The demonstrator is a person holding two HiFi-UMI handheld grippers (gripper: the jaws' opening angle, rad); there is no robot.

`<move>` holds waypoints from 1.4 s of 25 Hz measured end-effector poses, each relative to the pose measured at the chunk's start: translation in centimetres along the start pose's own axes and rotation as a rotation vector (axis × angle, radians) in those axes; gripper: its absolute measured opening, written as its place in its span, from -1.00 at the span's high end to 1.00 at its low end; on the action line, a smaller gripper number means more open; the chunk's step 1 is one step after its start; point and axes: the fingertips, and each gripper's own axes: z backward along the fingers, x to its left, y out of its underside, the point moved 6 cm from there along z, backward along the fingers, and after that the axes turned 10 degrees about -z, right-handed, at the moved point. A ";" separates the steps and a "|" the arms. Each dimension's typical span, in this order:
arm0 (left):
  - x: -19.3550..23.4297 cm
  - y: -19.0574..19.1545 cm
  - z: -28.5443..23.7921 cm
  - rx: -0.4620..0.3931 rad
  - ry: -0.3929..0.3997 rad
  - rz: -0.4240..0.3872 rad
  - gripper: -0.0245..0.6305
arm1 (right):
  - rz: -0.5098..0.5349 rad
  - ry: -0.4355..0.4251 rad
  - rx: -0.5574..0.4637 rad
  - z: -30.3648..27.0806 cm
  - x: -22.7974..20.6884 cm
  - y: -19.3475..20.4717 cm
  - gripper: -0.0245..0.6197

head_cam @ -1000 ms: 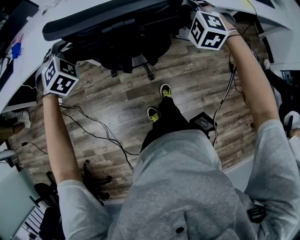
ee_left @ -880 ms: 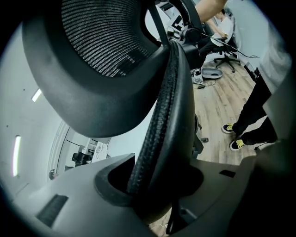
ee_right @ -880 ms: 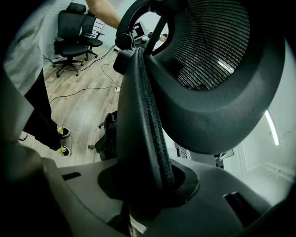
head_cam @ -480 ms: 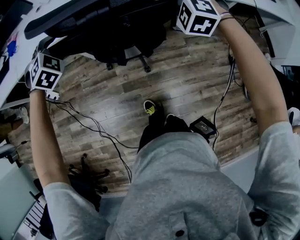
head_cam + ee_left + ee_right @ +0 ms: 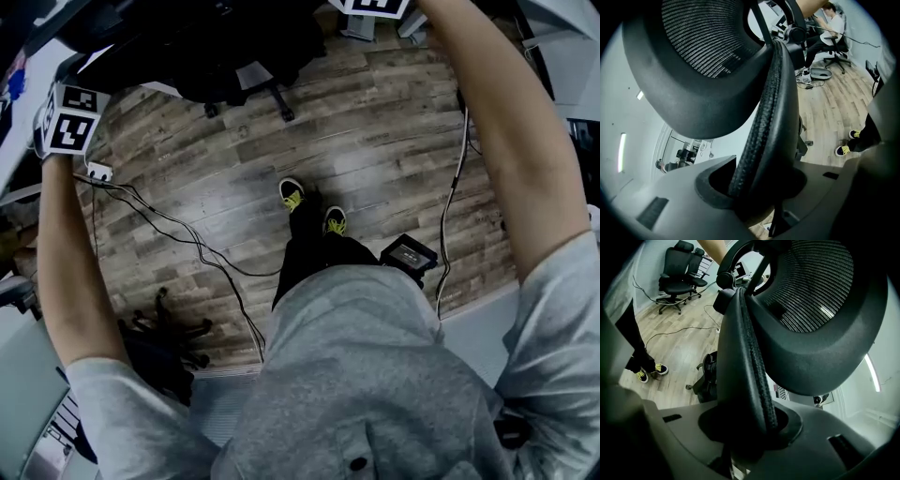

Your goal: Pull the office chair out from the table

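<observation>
The black office chair (image 5: 225,42) stands at the top of the head view, partly under the white table (image 5: 14,150). My left gripper (image 5: 67,120) grips the left edge of its backrest. In the left gripper view the jaws (image 5: 757,187) are closed on the padded rim (image 5: 764,122), under the mesh headrest (image 5: 698,51). My right gripper (image 5: 375,6), nearly cut off at the top, holds the opposite rim (image 5: 750,357). Its jaws (image 5: 745,427) have just been opening a little, with the rim still pressed between them.
Cables (image 5: 178,234) and a power strip (image 5: 98,172) lie on the wood floor. A black box (image 5: 408,253) sits by the person's feet (image 5: 305,206). Another chair's base (image 5: 169,337) is at the lower left. More office chairs (image 5: 677,268) stand against the far wall.
In the head view the chair and both marker cubes have slid toward the top edge, the right cube almost out of frame. The person's feet have shifted. Both grips on the backrest hold.
</observation>
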 end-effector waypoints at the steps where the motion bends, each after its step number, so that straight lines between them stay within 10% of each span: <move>1: -0.2 -0.1 0.0 0.003 0.001 0.001 0.34 | -0.001 -0.002 0.000 0.2 0.3 0.1 0.50; 35: -8.9 -2.3 6.3 0.018 -0.019 0.022 0.34 | 0.019 0.009 -0.036 5.2 5.9 1.4 0.48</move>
